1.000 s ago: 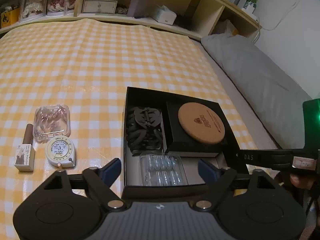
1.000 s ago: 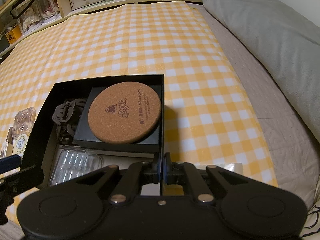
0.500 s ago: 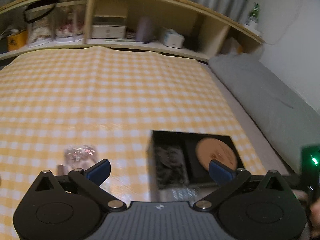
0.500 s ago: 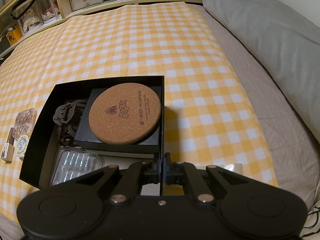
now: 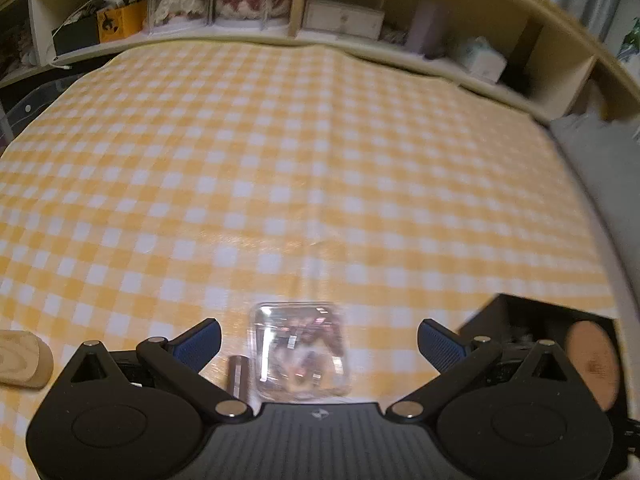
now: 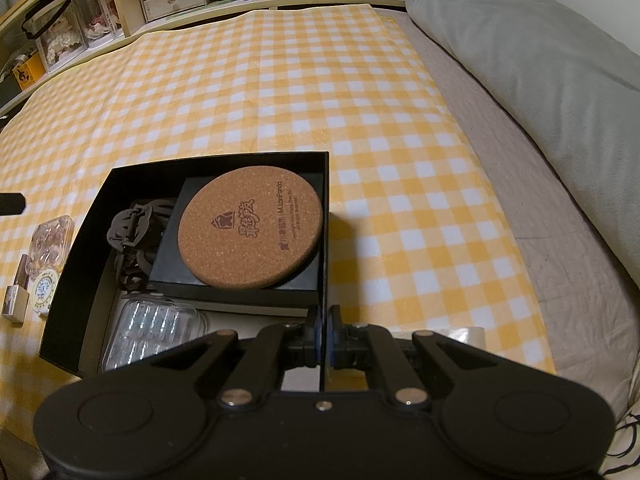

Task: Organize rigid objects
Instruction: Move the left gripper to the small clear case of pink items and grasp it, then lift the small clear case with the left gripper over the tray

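My left gripper (image 5: 319, 334) stands wide open over a clear plastic case (image 5: 300, 354) lying on the checked cloth; the case sits between the blue fingertips (image 5: 200, 340) without touching them. A brown tube (image 5: 239, 376) lies just left of the case. My right gripper (image 6: 324, 336) is shut on the right wall of the black box (image 6: 90, 240). Inside the box are a cork coaster (image 6: 250, 226) on a black inner box, dark hair clips (image 6: 136, 236) and a clear blister tray (image 6: 152, 332). Left of the box lie the clear case (image 6: 50, 240), a round tape measure (image 6: 43, 290) and the tube (image 6: 18, 292).
A wooden block (image 5: 20, 360) lies at the left edge of the cloth. Open shelves (image 5: 340, 20) with boxes run along the far side. A grey pillow (image 6: 540, 60) and bare mattress (image 6: 580, 272) are to the right of the cloth.
My left gripper has swung left from above the black box to above the clear case, and its jaws have widened. The right gripper and the box have not moved.
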A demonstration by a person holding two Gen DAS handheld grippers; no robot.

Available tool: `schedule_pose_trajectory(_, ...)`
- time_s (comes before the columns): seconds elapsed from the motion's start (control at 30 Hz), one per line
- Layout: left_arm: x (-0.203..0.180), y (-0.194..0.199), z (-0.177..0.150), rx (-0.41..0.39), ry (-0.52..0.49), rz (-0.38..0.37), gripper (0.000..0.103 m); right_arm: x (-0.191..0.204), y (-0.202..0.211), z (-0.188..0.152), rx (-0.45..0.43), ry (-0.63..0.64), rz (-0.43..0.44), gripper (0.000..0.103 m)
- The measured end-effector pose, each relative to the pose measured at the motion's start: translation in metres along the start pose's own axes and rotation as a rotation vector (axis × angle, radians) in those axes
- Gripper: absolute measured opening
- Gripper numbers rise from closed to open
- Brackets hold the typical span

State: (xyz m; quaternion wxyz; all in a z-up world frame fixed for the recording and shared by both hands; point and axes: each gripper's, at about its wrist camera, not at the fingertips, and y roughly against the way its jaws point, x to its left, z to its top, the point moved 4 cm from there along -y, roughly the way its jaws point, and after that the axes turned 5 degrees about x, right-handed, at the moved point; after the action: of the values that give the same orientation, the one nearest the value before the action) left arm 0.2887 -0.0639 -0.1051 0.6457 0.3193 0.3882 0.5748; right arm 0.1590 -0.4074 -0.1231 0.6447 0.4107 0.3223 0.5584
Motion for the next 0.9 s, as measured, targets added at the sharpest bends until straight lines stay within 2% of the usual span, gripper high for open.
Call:
schedule_pose_trajectory(0.13, 0.009, -0.021, 0.001, 0.028, 0.009, 0.007, 0.103, 0.0, 0.0, 0.0, 0.0, 0.0, 0.0, 0.004)
schedule_pose_trajectory(0.27, 0.012, -0.039, 0.001, 0.014, 0.016, 0.001, 0.103, 0.0, 0.001, 0.0, 0.0, 0.0, -0.001, 0.004)
schedule_pose_trajectory(0.43, 0.01, -0.06, -0.002, 0.034, -0.052, 0.022, 0.103, 0.001, 0.002, -0.001, 0.001, 0.0, 0.0, 0.004)
schedule_pose_trajectory(0.53, 0.008, -0.065, -0.008, 0.077, -0.046, 0.025, 0.103, 0.001, 0.002, -0.001, 0.001, 0.001, -0.001, 0.004)
schedule_pose_trajectory(0.7, -0.007, -0.064, -0.016, 0.085, -0.089, 0.037, 0.102, 0.001, 0.002, -0.003, 0.002, 0.006, -0.006, 0.004)
schedule_pose_trajectory(0.77, -0.01, -0.065, -0.019, 0.077, -0.097, 0.063, 0.096, 0.002, 0.002, -0.004, 0.002, 0.006, -0.005, 0.004)
schedule_pose_trajectory(0.83, -0.012, -0.065, -0.021, 0.063, -0.113, 0.094, 0.084, 0.002, 0.002, -0.004, 0.003, 0.005, -0.005, 0.004)
schedule_pose_trajectory(0.9, -0.015, -0.064, -0.023, 0.05, -0.116, 0.1, 0.081, 0.002, 0.002, -0.004, 0.003, 0.007, -0.007, 0.004)
